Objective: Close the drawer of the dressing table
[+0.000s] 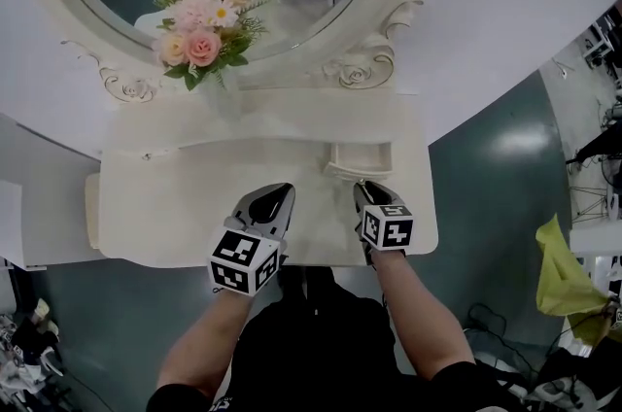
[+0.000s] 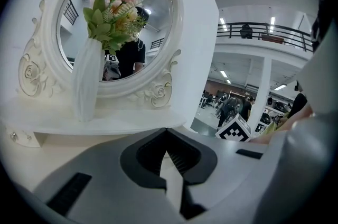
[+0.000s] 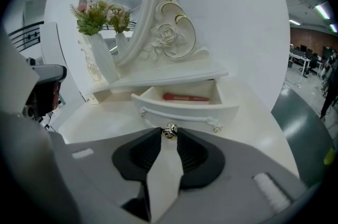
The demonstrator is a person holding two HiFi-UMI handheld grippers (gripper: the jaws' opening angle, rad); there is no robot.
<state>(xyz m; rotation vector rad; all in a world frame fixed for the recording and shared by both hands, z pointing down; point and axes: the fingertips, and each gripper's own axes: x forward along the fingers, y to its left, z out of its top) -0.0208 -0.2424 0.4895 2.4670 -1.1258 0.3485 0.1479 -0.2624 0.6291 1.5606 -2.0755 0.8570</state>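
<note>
The dressing table (image 1: 175,196) fills the middle of the head view, its round mirror (image 1: 311,2) at the top and a bunch of flowers (image 1: 204,21) in the upper left. The drawer (image 1: 360,157) is pulled out under the shelf, right of centre. In the right gripper view it sits open in the middle of the frame, with a red stick-shaped thing (image 3: 185,96) lying inside.

The right gripper (image 1: 364,188) points at the drawer front. Its jaws stand narrowly apart, with their tips clenched on the small metal knob (image 3: 169,131), which fills the gap between them.

The left gripper (image 1: 282,193) is over the table top, lower centre of the head view, just left of the right one. Its jaws are clenched together with nothing between them.
</note>
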